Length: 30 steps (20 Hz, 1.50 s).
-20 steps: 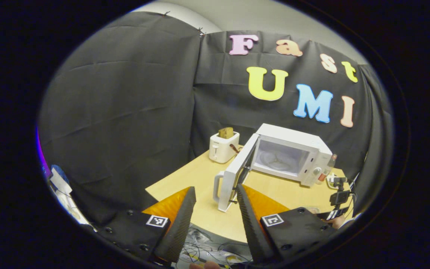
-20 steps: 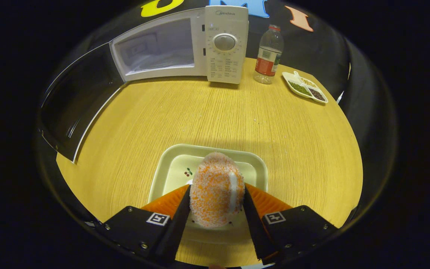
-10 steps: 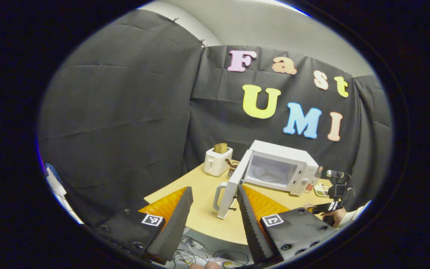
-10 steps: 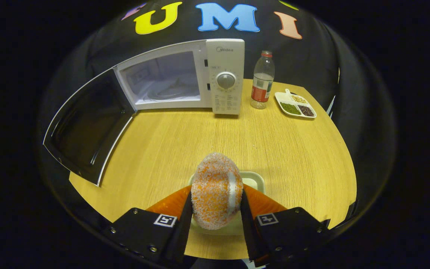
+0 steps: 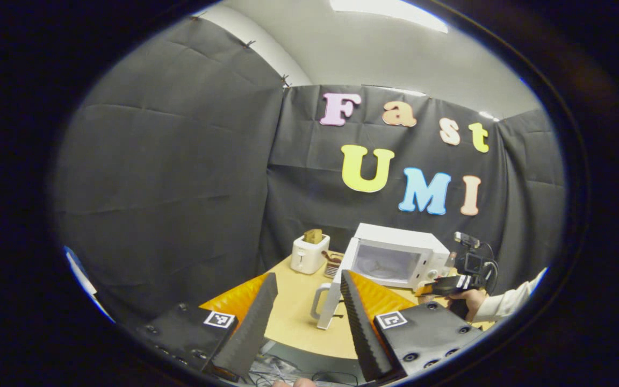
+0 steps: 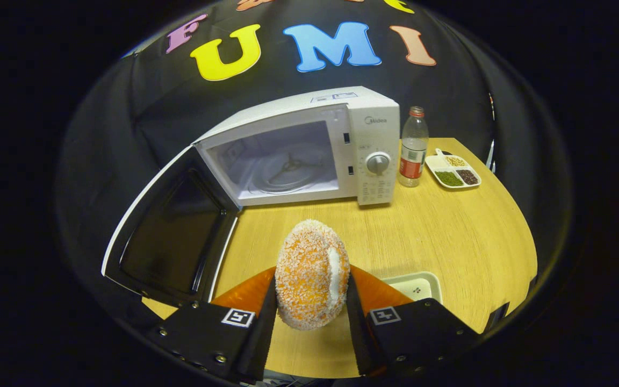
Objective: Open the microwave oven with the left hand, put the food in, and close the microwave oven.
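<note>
Right tool (image 6: 310,301) grips the food (image 6: 312,271) between both fingers, facing the open microwave (image 6: 309,153); left tool (image 5: 307,317) gapes open

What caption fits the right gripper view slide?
Right tongs grip a crumb-coated bun above the table, facing the open microwave.

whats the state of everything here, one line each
microwave door: swung wide open
microwave cavity: empty, turntable bare
food: held off the table between the right tool's fingers
right tool: shut on the food
left tool: open, holding nothing
tray: empty on the table
bottle: upright, capped
toaster: bread sticking up
</note>
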Each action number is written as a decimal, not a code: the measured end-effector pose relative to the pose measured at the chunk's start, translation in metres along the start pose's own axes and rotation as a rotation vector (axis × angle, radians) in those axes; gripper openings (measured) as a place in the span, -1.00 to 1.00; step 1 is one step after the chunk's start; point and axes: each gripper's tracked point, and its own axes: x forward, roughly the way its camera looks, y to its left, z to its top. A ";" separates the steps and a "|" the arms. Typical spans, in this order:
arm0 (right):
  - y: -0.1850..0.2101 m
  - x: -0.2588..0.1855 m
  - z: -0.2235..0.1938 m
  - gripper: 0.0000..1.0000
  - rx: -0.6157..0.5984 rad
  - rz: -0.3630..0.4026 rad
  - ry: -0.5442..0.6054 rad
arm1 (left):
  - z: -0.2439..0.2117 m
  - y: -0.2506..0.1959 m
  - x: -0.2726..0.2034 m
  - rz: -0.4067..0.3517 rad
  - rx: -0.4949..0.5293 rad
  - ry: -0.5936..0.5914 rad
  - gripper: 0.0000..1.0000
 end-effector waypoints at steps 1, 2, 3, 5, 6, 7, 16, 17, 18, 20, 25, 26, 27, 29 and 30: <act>0.007 0.009 0.007 0.26 0.013 0.009 -0.007 | 0.000 0.000 0.002 0.005 -0.004 0.005 0.72; 0.015 0.019 0.013 0.26 0.028 0.021 -0.013 | 0.000 -0.003 0.004 0.003 -0.010 0.003 0.60; 0.021 0.030 0.019 0.26 0.047 0.028 -0.016 | 0.000 -0.005 0.006 0.004 -0.007 0.009 0.49; 0.031 0.056 0.028 0.26 0.092 0.043 -0.014 | -0.006 -0.003 0.015 0.022 0.014 0.026 0.49; 0.034 0.069 0.033 0.26 0.112 0.049 -0.013 | -0.005 -0.004 0.020 0.033 0.020 0.032 0.60; 0.036 0.082 0.039 0.25 0.132 0.049 -0.015 | -0.006 -0.005 0.025 0.041 0.017 0.040 0.60; 0.056 0.181 0.071 0.26 0.255 0.087 -0.041 | -0.038 -0.008 0.067 0.142 -0.014 0.162 0.60; 0.058 0.190 0.076 0.26 0.287 0.092 -0.050 | -0.039 -0.008 0.070 0.149 -0.011 0.172 0.60; 0.061 0.200 0.079 0.25 0.319 0.097 -0.055 | -0.043 -0.009 0.071 0.155 -0.009 0.186 0.60; 0.063 0.217 0.086 0.25 0.350 0.090 -0.071 | -0.048 -0.010 0.074 0.169 -0.003 0.206 0.60; 0.052 0.244 0.112 0.31 0.376 0.019 -0.214 | -0.063 -0.013 0.080 0.185 0.005 0.257 0.60; 0.050 0.249 0.116 0.36 0.379 0.005 -0.243 | -0.064 -0.014 0.081 0.187 0.004 0.263 0.60; 0.046 0.254 0.121 0.36 0.382 -0.009 -0.267 | -0.064 -0.015 0.081 0.188 0.004 0.271 0.60; 0.045 0.264 0.127 0.36 0.410 -0.019 -0.308 | -0.070 -0.015 0.080 0.191 0.014 0.285 0.60; 0.048 0.268 0.131 0.36 0.426 -0.010 -0.329 | -0.069 -0.015 0.079 0.193 0.022 0.293 0.72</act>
